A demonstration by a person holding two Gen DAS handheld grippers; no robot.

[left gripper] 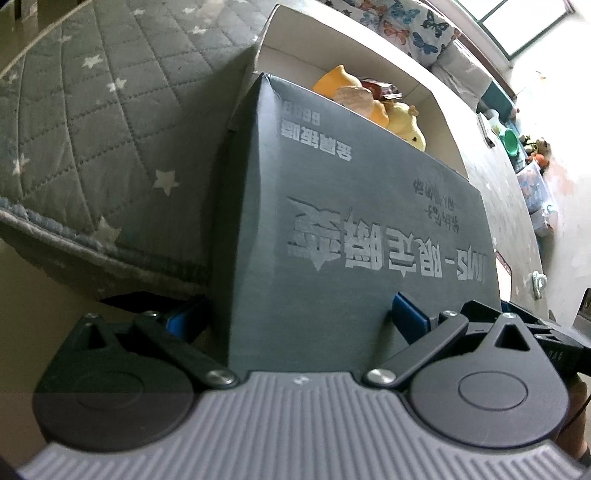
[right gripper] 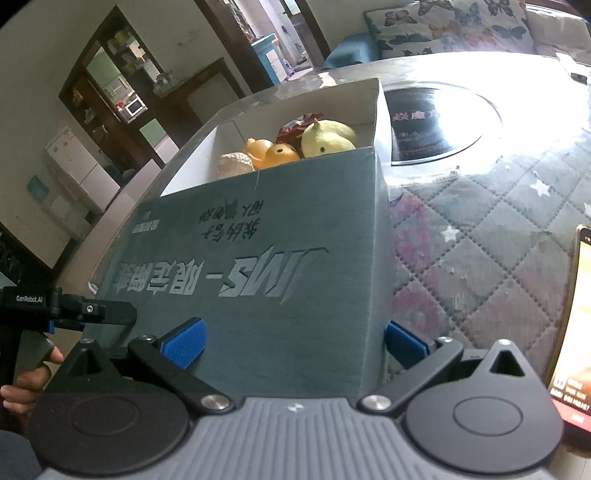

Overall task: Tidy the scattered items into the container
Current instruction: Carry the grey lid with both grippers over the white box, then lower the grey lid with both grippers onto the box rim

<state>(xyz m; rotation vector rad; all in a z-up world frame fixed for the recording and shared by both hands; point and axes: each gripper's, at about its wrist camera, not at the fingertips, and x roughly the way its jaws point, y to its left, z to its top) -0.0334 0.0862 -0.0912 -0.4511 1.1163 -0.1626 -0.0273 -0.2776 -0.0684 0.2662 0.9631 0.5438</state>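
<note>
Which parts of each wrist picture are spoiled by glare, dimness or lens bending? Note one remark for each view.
Left wrist view: the window at top right is blown out white, the quilted mat beside the dark box lies dim, and straight edges bow. Right wrist view: glare washes out the round table behind the box, while the cabinet sits in shade.

One box (right gripper: 258,266), two yellow toys (right gripper: 327,140), two orange toys (right gripper: 271,151).

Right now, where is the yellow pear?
In the right wrist view the yellow pear lies inside the box, at its far right corner, beside the orange toy.
</note>
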